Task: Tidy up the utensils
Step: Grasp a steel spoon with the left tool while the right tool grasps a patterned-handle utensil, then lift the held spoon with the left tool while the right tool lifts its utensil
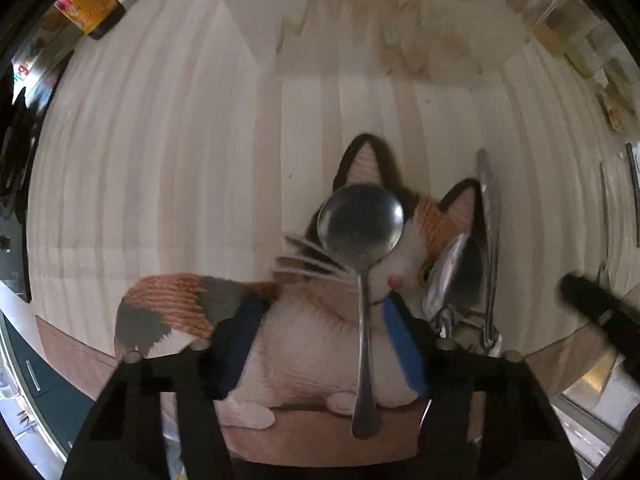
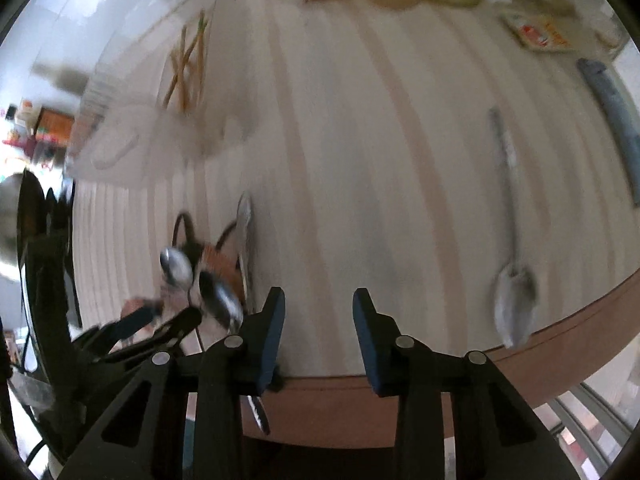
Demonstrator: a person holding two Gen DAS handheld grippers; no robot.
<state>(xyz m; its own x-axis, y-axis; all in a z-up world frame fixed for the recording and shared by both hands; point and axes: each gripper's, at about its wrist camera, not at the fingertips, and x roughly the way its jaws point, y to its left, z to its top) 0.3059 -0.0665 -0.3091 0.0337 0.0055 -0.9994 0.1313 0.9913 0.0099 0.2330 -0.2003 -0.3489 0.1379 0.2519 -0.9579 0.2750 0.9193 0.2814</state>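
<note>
In the left wrist view a steel spoon (image 1: pixel 362 264) lies on a knitted cat-shaped mat (image 1: pixel 304 320), bowl away from me, handle toward me. My left gripper (image 1: pixel 320 356) is open just above the mat, its blue pads either side of the spoon handle, apart from it. A second spoon (image 1: pixel 452 276) and a steel handle (image 1: pixel 490 240) lie at the mat's right. My right gripper (image 2: pixel 318 332) is open and empty near the table's front edge. A large spoon (image 2: pixel 510 280) lies to its right; the cat mat (image 2: pixel 216 272) with spoons is to its left.
A clear tray (image 2: pixel 160 92) holds wooden chopsticks (image 2: pixel 188 64) at the far left. A grey flat utensil (image 2: pixel 612 112) lies at the far right. Packets and food items (image 2: pixel 540 32) line the table's back. The table's brown front edge (image 2: pixel 400 392) is close.
</note>
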